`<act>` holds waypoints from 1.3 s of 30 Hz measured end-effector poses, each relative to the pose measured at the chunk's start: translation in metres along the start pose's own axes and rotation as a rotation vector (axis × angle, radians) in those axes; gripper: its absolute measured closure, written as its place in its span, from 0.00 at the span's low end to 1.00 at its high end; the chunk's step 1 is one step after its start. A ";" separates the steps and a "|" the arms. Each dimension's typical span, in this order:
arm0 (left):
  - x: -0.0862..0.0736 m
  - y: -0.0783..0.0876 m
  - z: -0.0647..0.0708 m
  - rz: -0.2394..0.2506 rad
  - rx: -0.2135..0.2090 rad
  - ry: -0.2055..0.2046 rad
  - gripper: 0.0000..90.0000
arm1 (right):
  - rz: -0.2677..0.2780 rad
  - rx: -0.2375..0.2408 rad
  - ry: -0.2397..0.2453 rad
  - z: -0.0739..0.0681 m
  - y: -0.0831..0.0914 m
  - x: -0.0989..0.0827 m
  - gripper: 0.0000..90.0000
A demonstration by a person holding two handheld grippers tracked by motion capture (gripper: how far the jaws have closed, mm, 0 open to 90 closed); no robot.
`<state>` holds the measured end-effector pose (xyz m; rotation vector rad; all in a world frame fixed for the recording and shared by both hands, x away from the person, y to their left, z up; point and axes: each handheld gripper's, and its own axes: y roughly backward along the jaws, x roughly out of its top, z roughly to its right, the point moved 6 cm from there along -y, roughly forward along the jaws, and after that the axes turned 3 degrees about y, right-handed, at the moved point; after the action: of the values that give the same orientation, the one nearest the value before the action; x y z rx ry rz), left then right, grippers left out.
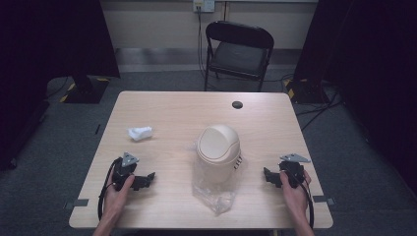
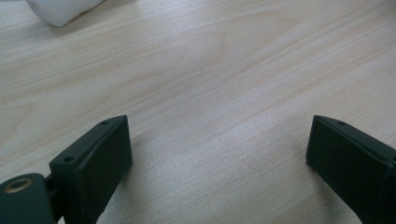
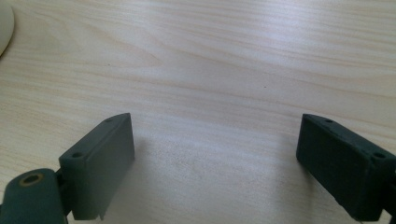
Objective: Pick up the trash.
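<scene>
Resting low on the wooden table (image 1: 167, 105), the left gripper (image 1: 142, 181) and right gripper (image 1: 269, 176) flank a small beige swing-lid bin (image 1: 218, 147), jaws spread wide and holding nothing. A clear plastic bag (image 1: 214, 189) trails beneath the bin toward the person; crumpled white paper (image 1: 139, 132) lies apart, likely awaiting disposal.

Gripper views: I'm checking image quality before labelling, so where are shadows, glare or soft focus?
Left gripper view: table grain sharp, white wad soft at the top edge. Right gripper view: pale sheen across the far wood, soft shadow between the jaws. High view: surroundings dark, tabletop evenly lit.
</scene>
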<state>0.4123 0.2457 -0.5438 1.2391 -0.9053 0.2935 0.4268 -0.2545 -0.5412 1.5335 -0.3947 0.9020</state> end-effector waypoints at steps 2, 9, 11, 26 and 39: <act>0.000 0.000 0.000 -0.001 -0.001 -0.003 0.08 | 0.000 0.000 0.000 0.000 0.000 0.000 0.12; 0.000 0.007 0.002 -0.014 0.014 0.009 0.18 | 0.000 0.000 0.001 0.000 0.000 0.000 0.12; 0.000 0.009 0.003 -0.014 -0.018 0.025 0.19 | 0.000 0.000 0.000 0.000 0.000 0.000 0.12; 0.029 0.027 0.043 0.085 -0.180 0.040 0.19 | 0.000 0.001 0.000 0.000 0.000 0.000 0.12; 0.058 0.026 0.085 0.111 -0.307 -0.032 0.21 | 0.000 0.001 0.000 0.000 0.000 0.000 0.12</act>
<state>0.3956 0.1621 -0.4804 0.9148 -1.0076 0.2134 0.4268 -0.2545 -0.5412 1.5343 -0.3947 0.9020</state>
